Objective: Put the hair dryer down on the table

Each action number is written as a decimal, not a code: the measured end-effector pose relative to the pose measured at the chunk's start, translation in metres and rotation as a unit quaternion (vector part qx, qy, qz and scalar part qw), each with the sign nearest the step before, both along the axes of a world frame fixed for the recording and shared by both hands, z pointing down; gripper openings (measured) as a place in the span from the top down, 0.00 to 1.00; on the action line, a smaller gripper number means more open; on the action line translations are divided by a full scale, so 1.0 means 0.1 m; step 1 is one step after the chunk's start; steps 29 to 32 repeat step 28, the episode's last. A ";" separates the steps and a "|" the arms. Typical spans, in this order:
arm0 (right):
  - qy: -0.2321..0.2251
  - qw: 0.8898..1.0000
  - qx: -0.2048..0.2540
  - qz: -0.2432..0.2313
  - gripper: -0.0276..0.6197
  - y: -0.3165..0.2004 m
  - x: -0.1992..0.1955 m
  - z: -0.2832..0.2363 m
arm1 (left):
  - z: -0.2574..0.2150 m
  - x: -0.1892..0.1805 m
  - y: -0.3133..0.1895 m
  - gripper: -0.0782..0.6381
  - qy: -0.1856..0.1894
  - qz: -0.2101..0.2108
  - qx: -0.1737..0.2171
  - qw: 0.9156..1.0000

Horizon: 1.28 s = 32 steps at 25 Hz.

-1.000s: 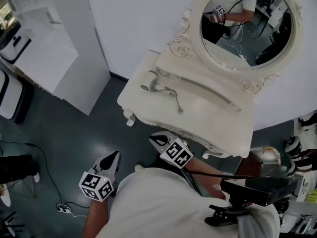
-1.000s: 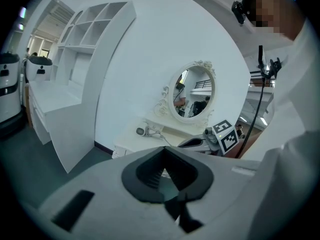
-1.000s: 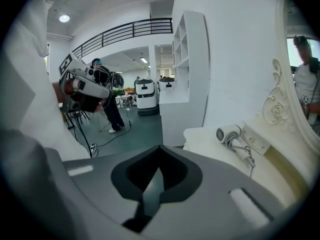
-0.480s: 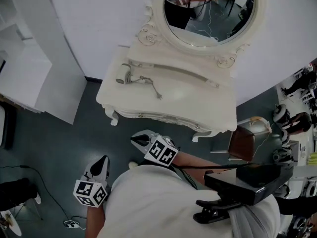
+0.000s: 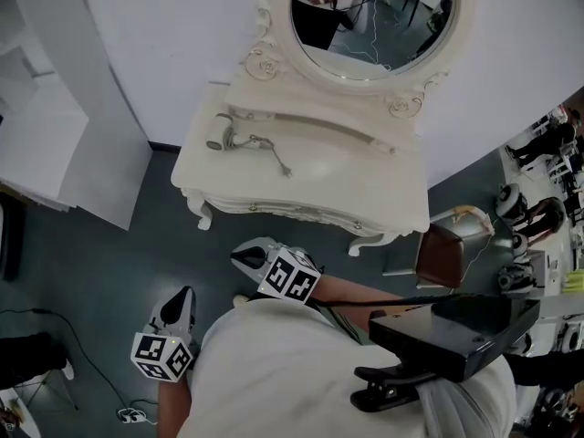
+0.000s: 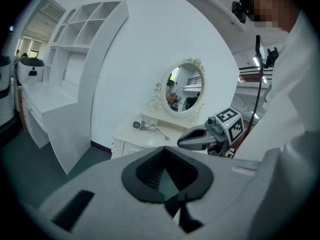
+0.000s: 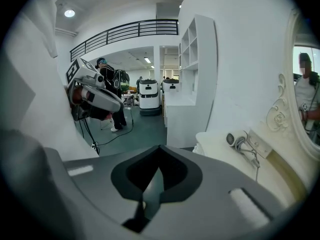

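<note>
The hair dryer (image 5: 222,133) lies at the left end of the white surface (image 5: 365,185), its thin cord trailing right and hard to follow. The left gripper (image 5: 182,297) and right gripper (image 5: 245,256) are well short of it, jaws closed together, empty. The mirror (image 5: 374,16) is cut off at the top.

The head view looks steeply down from above the person's shoulders. The bench (image 5: 365,185) and its mirror (image 5: 365,16) sit far off in the upper middle. The left gripper view looks along the left hand-held gripper (image 6: 173,203) toward the same bench, distant at centre. The right gripper view, riding the right hand-held gripper (image 7: 150,200), has the bench at lower right, nearer.
</note>
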State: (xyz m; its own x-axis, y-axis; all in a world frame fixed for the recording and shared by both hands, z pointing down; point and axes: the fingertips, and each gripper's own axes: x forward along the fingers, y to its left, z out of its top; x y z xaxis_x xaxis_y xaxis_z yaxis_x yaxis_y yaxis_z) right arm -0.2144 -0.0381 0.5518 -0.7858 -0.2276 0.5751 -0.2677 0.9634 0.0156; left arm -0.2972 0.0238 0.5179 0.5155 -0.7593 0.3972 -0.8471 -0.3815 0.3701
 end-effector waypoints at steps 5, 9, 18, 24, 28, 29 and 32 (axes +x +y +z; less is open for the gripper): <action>0.001 1.000 0.007 -0.013 0.96 0.01 -0.05 -0.02 | 0.03 -0.03 0.03 0.90 0.005 -0.011 -0.004 1.000; 0.002 1.000 0.008 -0.017 0.96 -0.01 -0.06 -0.01 | 0.07 -0.06 0.00 0.90 0.004 -0.014 -0.006 1.000; -0.002 1.000 0.005 -0.009 0.96 -0.14 0.09 0.02 | 0.07 0.08 -0.13 0.89 -0.002 -0.006 -0.010 1.000; 0.000 1.000 0.004 0.005 0.96 -0.41 0.24 0.07 | 0.09 0.17 -0.37 0.90 -0.006 0.000 -0.015 1.000; 0.006 1.000 0.003 0.019 0.96 -0.68 0.35 0.10 | 0.09 0.23 -0.62 0.89 -0.008 0.009 -0.014 1.000; 0.006 1.000 0.003 0.019 0.96 -0.68 0.35 0.10 | 0.09 0.23 -0.62 0.89 -0.008 0.009 -0.014 1.000; 0.006 1.000 0.003 0.019 0.96 -0.68 0.35 0.10 | 0.09 0.23 -0.62 0.89 -0.008 0.009 -0.014 1.000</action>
